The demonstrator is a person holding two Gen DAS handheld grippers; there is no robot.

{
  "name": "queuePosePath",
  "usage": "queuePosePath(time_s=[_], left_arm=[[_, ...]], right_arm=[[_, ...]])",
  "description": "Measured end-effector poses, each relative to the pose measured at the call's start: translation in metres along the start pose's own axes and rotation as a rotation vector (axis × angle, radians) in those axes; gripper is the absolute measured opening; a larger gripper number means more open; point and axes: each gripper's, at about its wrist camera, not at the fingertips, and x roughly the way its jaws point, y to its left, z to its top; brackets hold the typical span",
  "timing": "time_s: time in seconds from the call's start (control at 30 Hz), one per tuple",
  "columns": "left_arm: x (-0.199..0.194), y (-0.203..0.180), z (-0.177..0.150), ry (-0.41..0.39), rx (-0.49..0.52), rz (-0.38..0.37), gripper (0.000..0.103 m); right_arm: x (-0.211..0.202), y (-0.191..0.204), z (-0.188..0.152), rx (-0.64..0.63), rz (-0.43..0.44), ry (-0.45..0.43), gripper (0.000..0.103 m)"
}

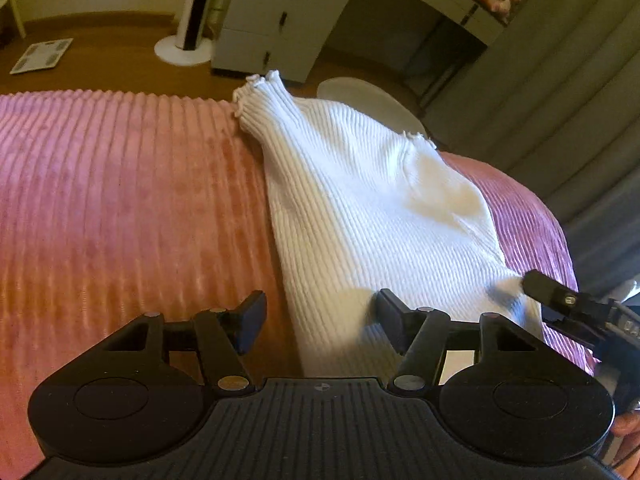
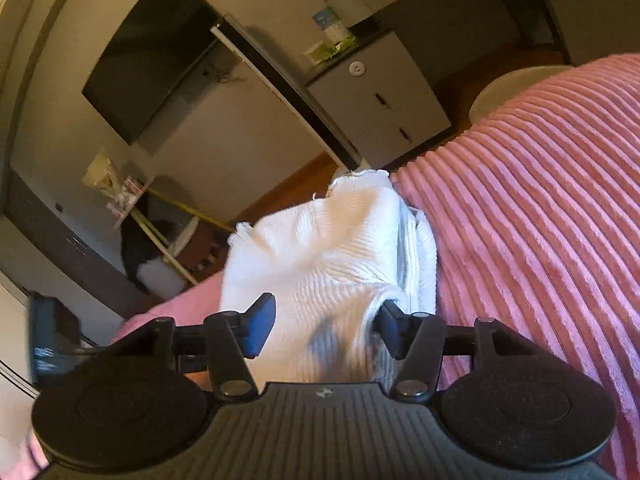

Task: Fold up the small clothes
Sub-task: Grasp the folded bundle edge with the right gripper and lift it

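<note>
A wooden floor [image 1: 100,44] runs past a grey drawer cabinet [image 1: 280,20] at 12 o'clock, with a white tower fan [image 1: 192,20] to its left. Grey curtains [image 1: 560,100] hang at 2 o'clock. A dark wall-mounted television [image 2: 148,56] sits at 10 o'clock.

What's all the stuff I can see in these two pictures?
Ribbed knit garment: one, white, partly folded, lying on the blanket.
Ribbed blanket: one, pink, spread under the garment.
Drawer cabinet: one, grey, on the floor beyond the bed.
Tower fan: one, white, left of the cabinet.
Bathroom scale: one, pale, on the floor.
Television: one, black, on the wall.
Curtain: grey, at right.
Left claw: black, open over the garment's near edge.
Right claw: black, open, garment between its fingers.
</note>
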Motion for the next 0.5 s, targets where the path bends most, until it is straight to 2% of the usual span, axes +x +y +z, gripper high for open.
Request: queuePosePath(time_s=[0.03, 0.07, 0.13, 0.2, 0.27, 0.33, 0.37, 0.43, 0.5], left_arm=[[0.001, 0.001, 0.0, 0.001, -0.003, -0.011, 0.067], [0.003, 0.001, 0.001, 0.004, -0.008, -0.027, 0.067], [0.006, 0.002, 0.005, 0.016, -0.009, -0.036, 0.068], [0.011, 0.0, 0.006, 0.019, -0.001, -0.027, 0.07], [0.015, 0.0, 0.006, 0.021, -0.005, -0.038, 0.071], [0.02, 0.004, 0.006, 0.033, -0.03, -0.055, 0.071], [0.023, 0.007, 0.007, 0.039, -0.049, -0.071, 0.072], [0.028, 0.014, 0.008, 0.05, -0.085, -0.102, 0.067], [0.032, 0.021, 0.01, 0.056, -0.121, -0.126, 0.064]], right_arm=[[-0.006, -0.004, -0.001, 0.023, 0.025, -0.009, 0.059], [-0.013, -0.007, -0.002, 0.027, 0.045, -0.035, 0.072], [-0.02, -0.01, -0.001, -0.004, -0.029, -0.091, 0.081], [-0.018, -0.022, 0.004, 0.035, -0.036, -0.107, 0.081], [-0.002, -0.037, 0.007, 0.099, 0.016, -0.028, 0.081], [0.023, -0.048, 0.008, 0.118, -0.001, 0.061, 0.081], [0.034, -0.056, 0.008, 0.146, 0.023, 0.107, 0.081], [0.045, -0.068, 0.008, 0.209, 0.078, 0.114, 0.075], [0.052, -0.07, 0.01, 0.211, 0.118, 0.12, 0.071]])
